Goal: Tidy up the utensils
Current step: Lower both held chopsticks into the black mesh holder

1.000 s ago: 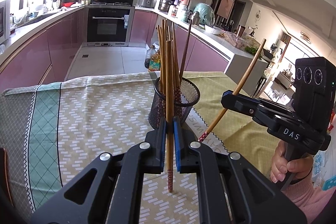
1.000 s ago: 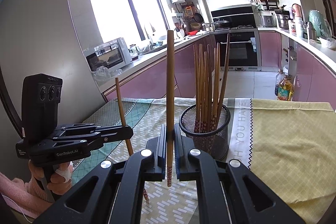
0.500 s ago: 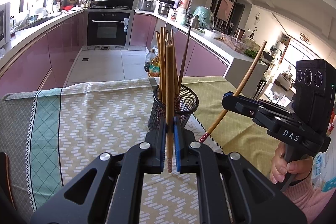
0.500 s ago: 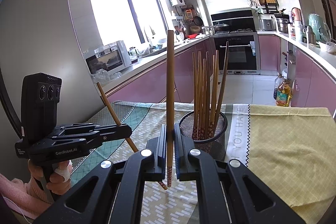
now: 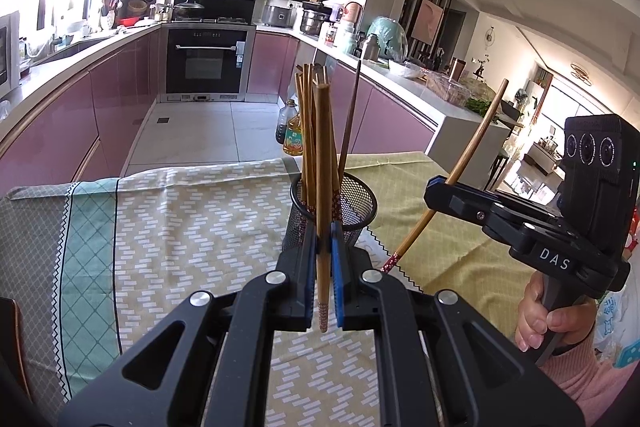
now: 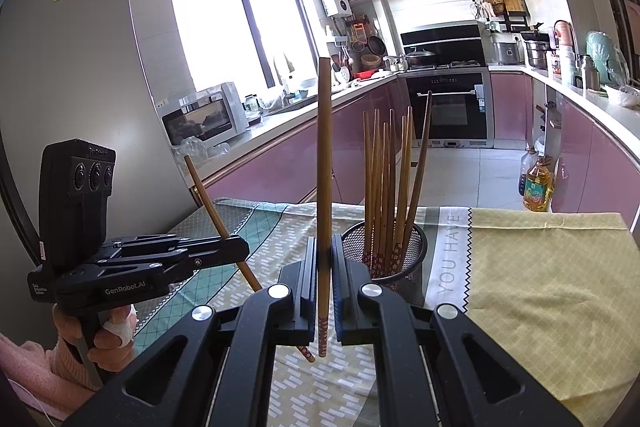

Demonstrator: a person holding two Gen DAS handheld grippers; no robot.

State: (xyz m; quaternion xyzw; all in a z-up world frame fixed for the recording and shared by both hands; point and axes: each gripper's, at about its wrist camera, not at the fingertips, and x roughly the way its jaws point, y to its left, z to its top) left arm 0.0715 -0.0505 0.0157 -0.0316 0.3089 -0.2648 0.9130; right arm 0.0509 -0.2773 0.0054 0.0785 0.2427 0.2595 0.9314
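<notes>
Little changed over the last second. Left gripper (image 5: 323,281) clamped on one chopstick (image 5: 322,187), right gripper (image 6: 323,291) clamped on another chopstick (image 6: 324,187). Mesh holder (image 5: 352,205) just ahead of both, now slightly closer. Probably both drops pending.

1. Chopsticks (image 6: 383,183) in holder: brown wood, lower ends red-pink with a small floral print.
2. Mesh holder (image 6: 404,255): black wire.
3. Tablecloth (image 5: 192,227): olive with white dash rows; teal diamond-grid band and grey edge on one side, yellow-green check on the other.
4. Left claw (image 5: 324,251) and right claw (image 6: 325,259): black bodies, blue pads.
5. Cabinets (image 6: 288,167): glossy mauve-pink.
6. Sleeve (image 5: 580,379): pink knit.
</notes>
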